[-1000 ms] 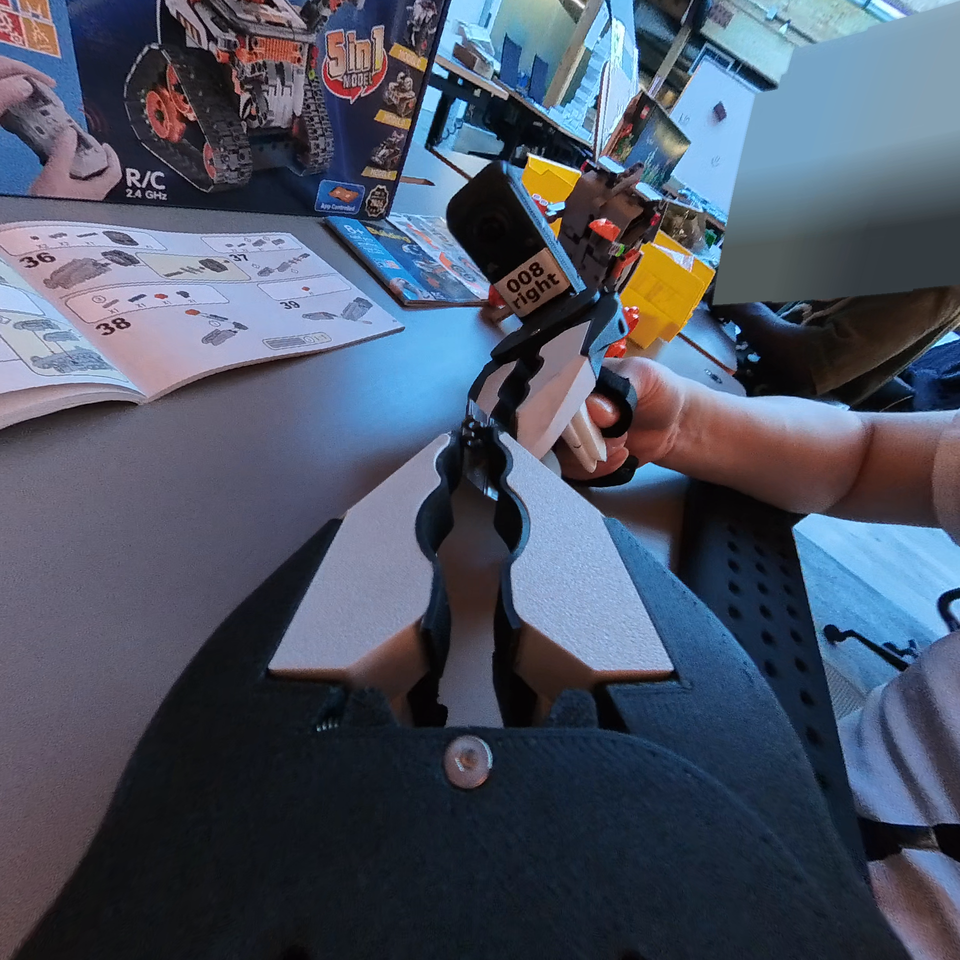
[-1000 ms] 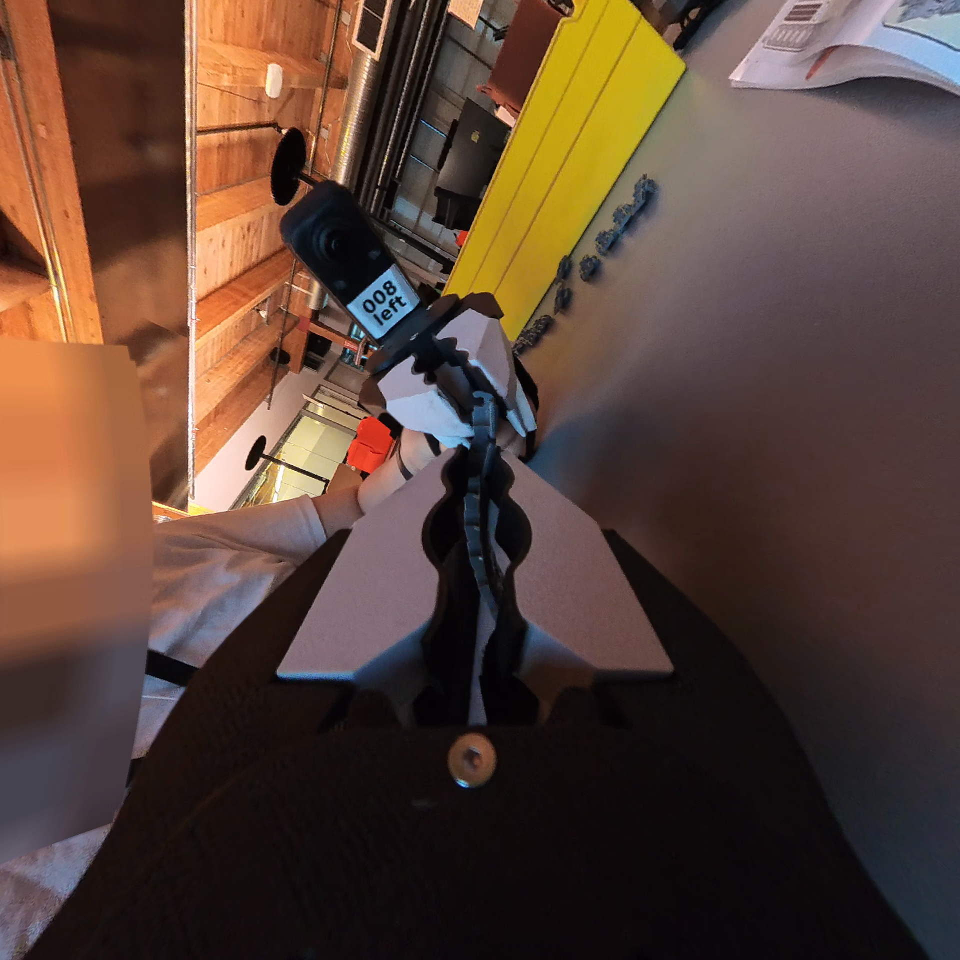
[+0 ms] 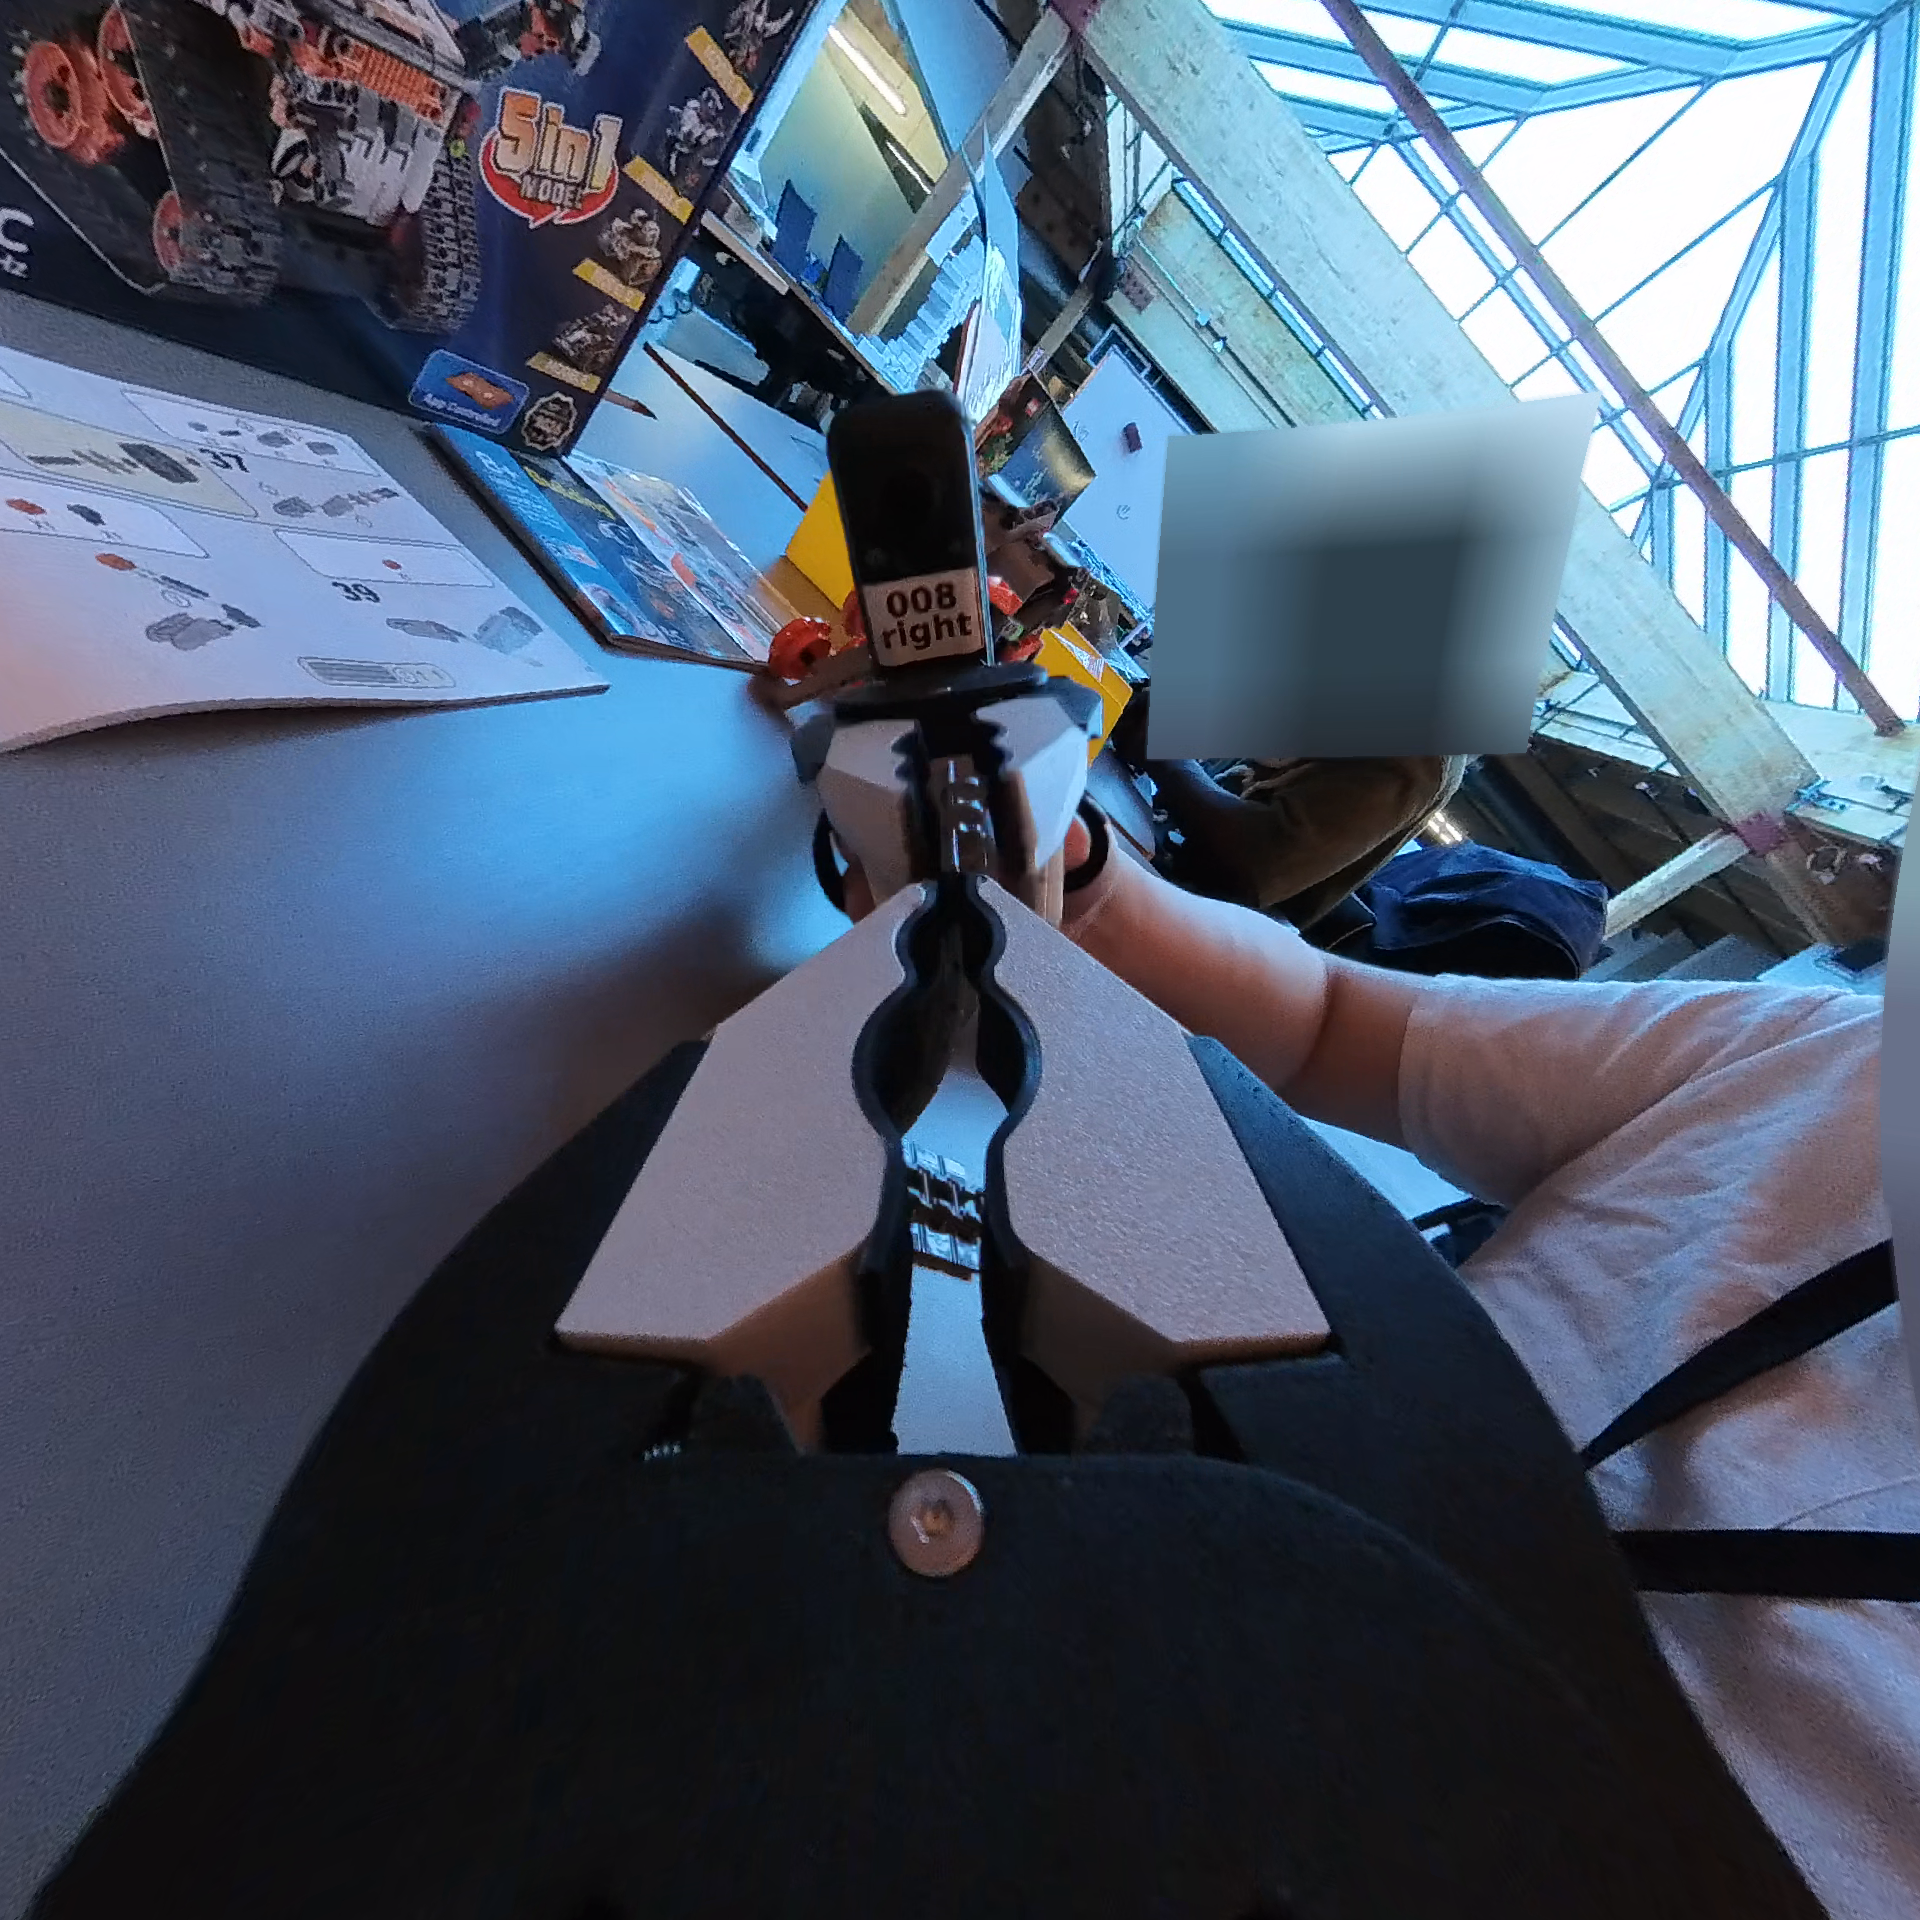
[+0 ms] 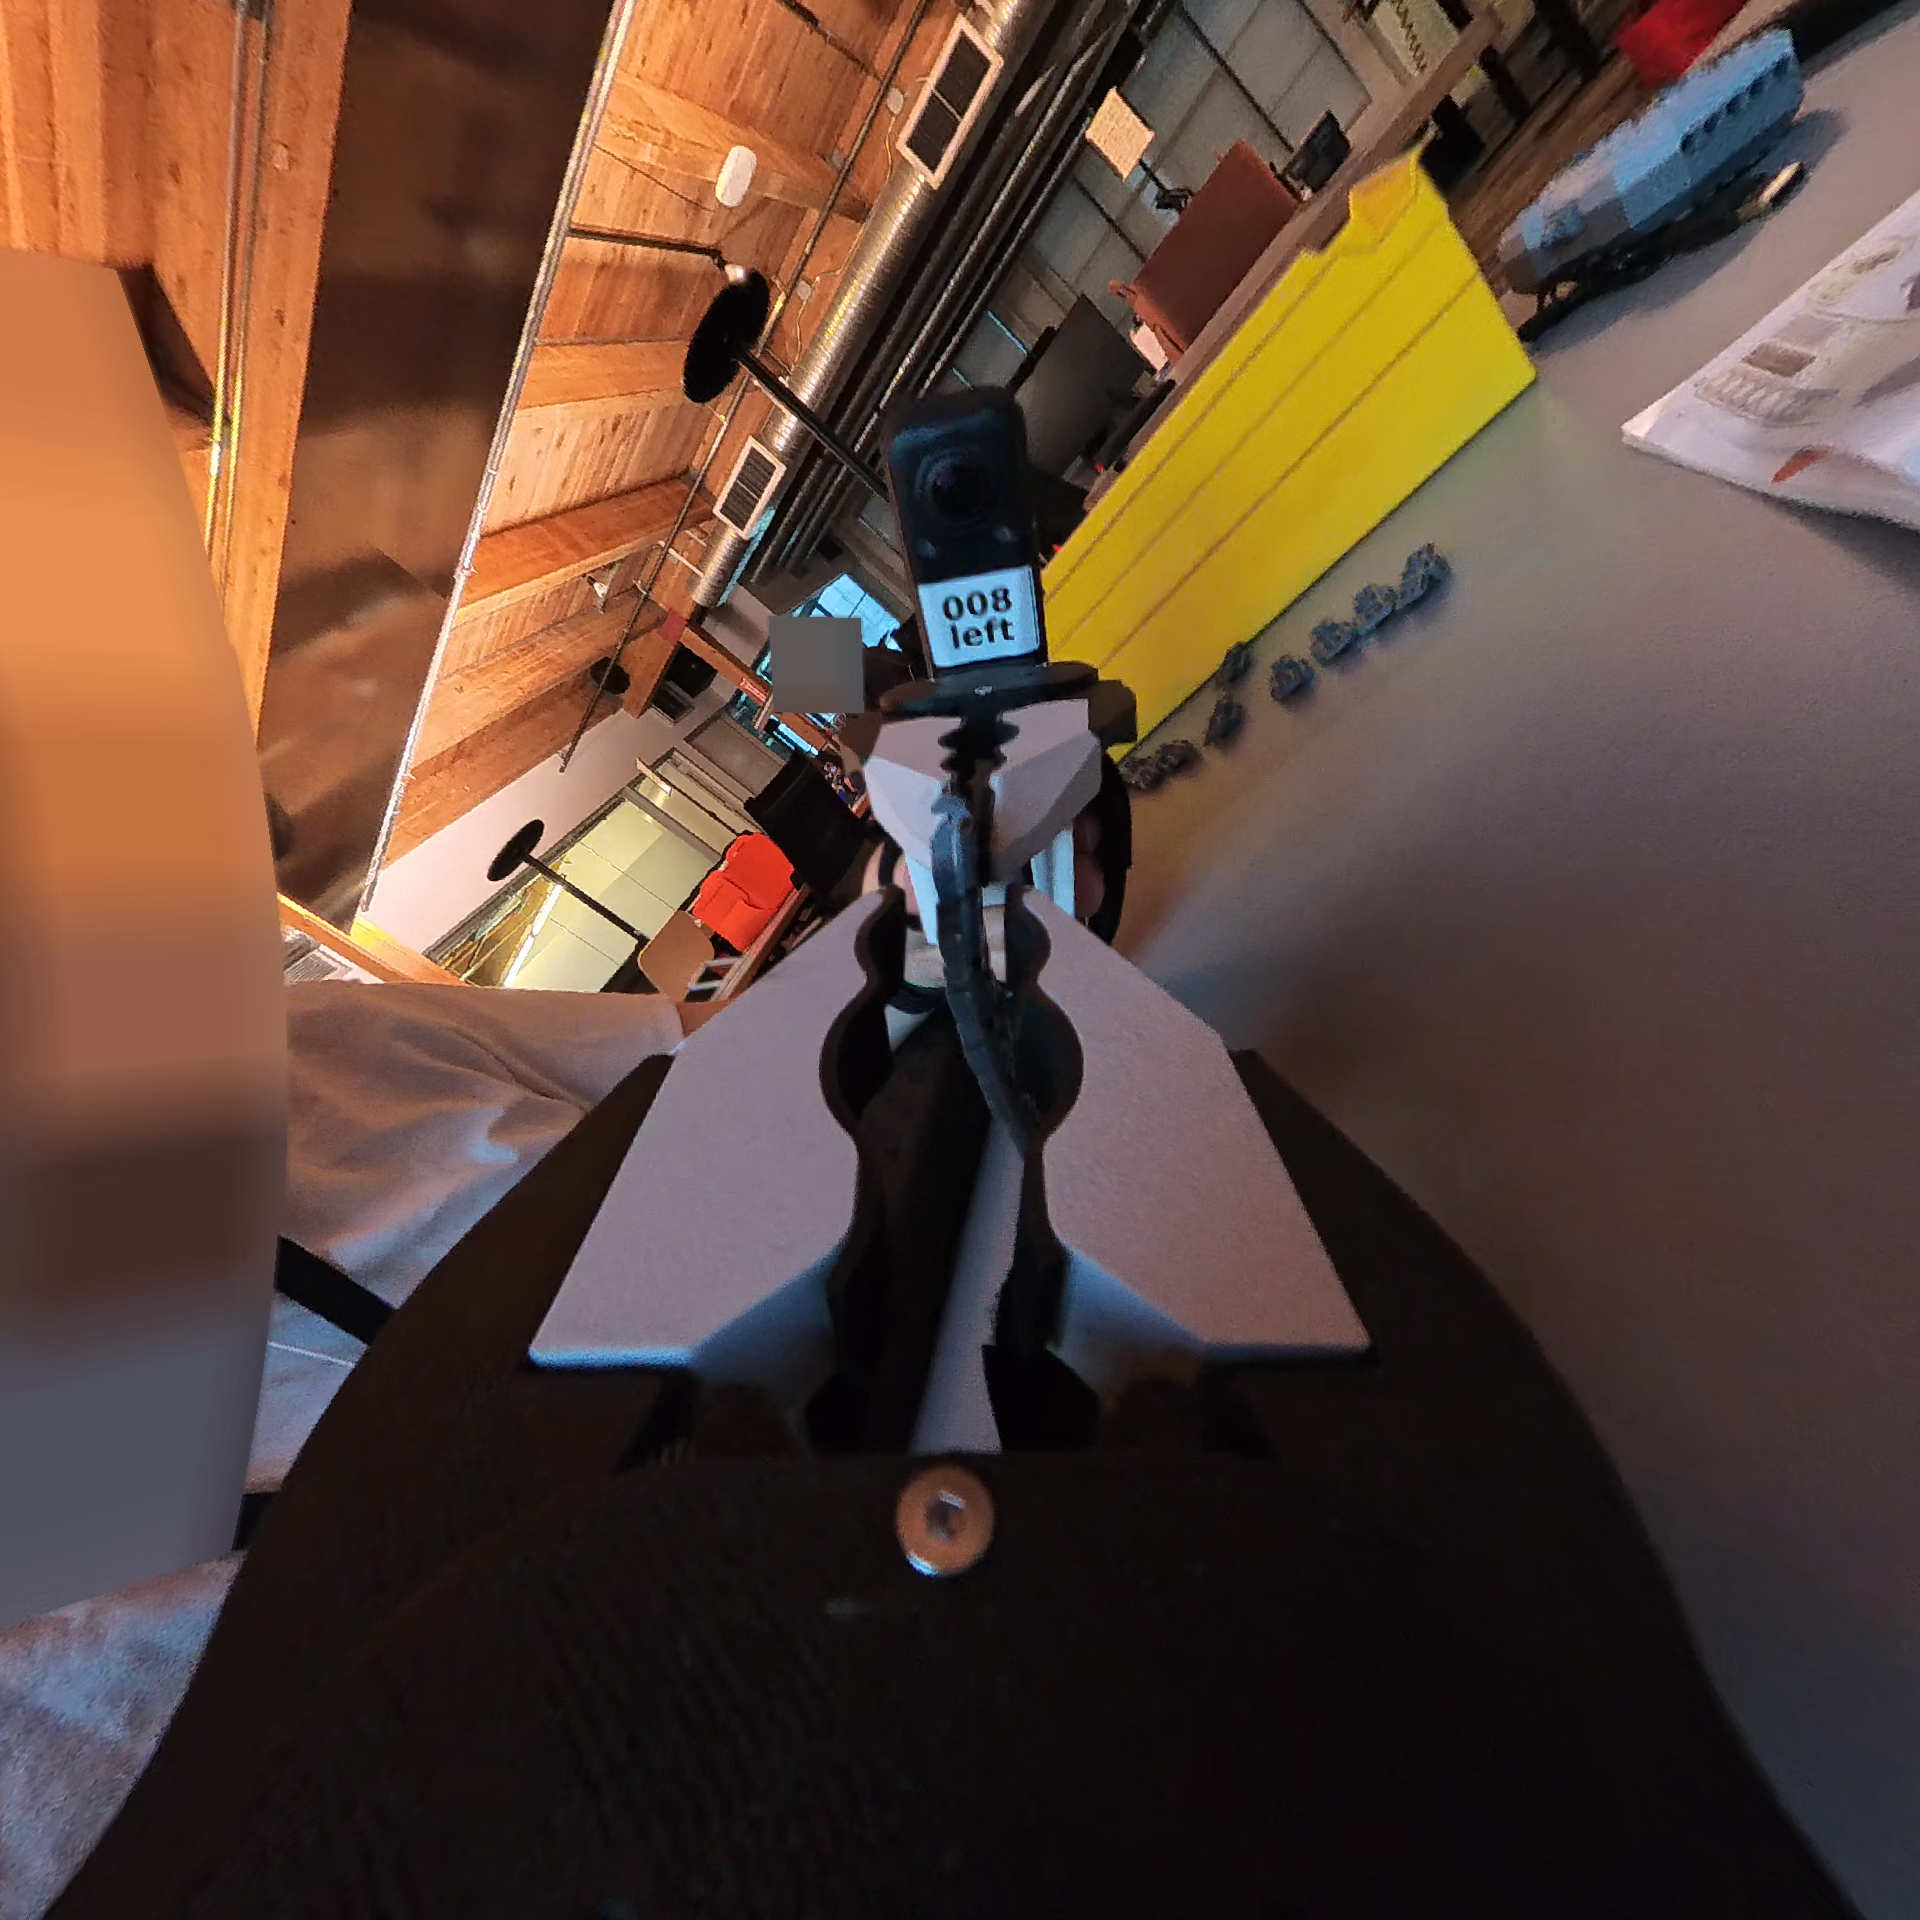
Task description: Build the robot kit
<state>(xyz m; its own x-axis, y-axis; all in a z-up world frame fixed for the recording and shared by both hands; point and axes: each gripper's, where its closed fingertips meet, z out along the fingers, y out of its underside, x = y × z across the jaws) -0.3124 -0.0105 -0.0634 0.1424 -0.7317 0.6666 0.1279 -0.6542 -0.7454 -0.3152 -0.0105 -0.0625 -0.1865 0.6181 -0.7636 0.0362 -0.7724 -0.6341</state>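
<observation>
My two grippers point at each other, tip to tip, above the grey table (image 3: 312, 987). A short black strip of linked toy track (image 4: 977, 997) runs between them. In the right wrist view my right gripper (image 4: 954, 909) is shut on one end of the strip, and the left gripper (image 4: 982, 769) faces it and pinches the other end. In the left wrist view my left gripper (image 3: 940, 899) is shut on the track strip (image 3: 948, 977), and the right gripper (image 3: 951, 774), held in a hand, faces it. The fingers hide most of the strip.
An open instruction booklet (image 3: 260, 582), a toy box (image 3: 364, 177) and a second booklet (image 3: 644, 561) are on the table, with orange parts (image 3: 800, 644) behind. A yellow bin (image 4: 1278, 468), a row of loose track links (image 4: 1351, 623) and a grey brick-built piece (image 4: 1662, 177) stand farther off. Only a small space, under 4 cm, lies between the two pairs of fingers.
Both grippers have tilted and lined up straight on to each other, and the views have swung towards the ceiling. Both stay shut on the track strip.
</observation>
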